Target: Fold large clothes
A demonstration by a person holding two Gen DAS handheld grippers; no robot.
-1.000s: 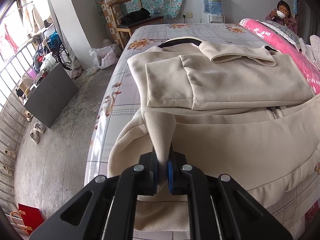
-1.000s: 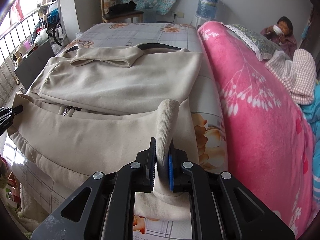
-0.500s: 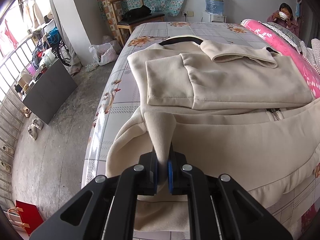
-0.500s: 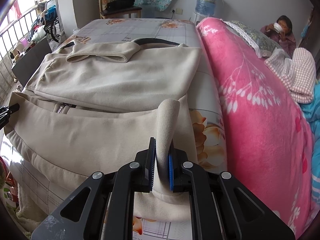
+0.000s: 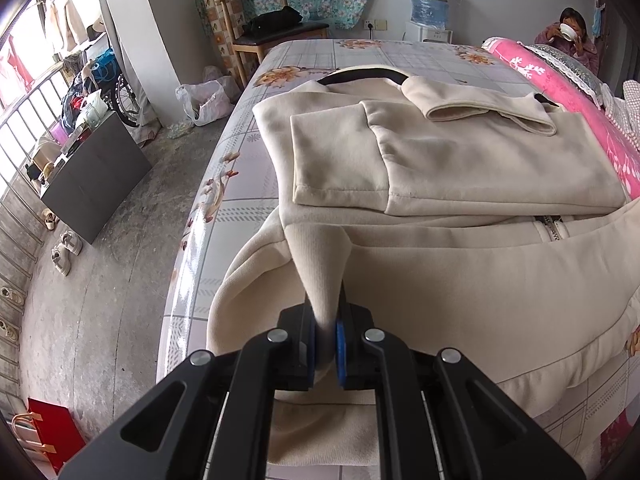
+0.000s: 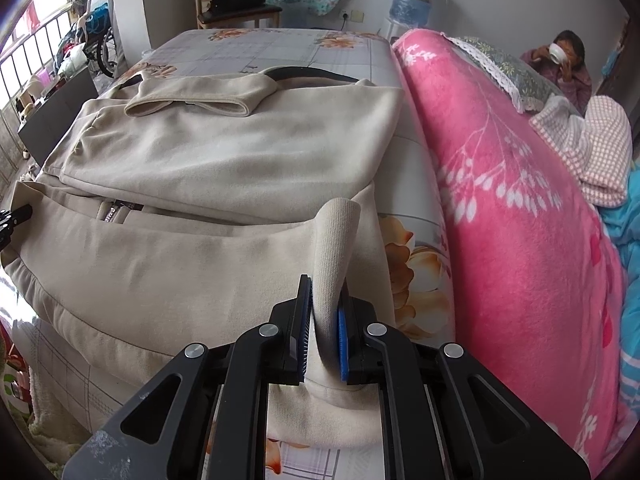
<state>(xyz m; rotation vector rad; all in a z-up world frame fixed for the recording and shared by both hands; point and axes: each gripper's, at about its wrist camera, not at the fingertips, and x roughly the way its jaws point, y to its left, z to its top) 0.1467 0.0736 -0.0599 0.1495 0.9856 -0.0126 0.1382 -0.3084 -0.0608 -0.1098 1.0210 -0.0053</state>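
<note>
While the cream zip-up sweatshirt (image 5: pixel 460 280) lies spread across the bed (image 5: pixel 360 52), both tongs are clamped on its ribbed hem. Left tongs (image 5: pixel 325 344) pinch a raised tuck of the hem at the garment's left corner; right tongs (image 6: pixel 323 344) pinch a matching tuck at the right corner. Ahead of both tongs, the sleeves (image 6: pixel 208 100) are folded over the chest, zipper (image 5: pixel 554 230) showing just beyond the lifted lower panel. Pink blanket (image 6: pixel 520 184) sits just right of the right tongs.

Handling, as judged: thick fleece, soft, limp, moderately heavy for cloth; sags between the two grips. Ribbed band gives firm purchase, unlikely to slip. Best hold stays at hem corners, lifting evenly so the lower half carries forward over the sleeves without bunching.
</note>
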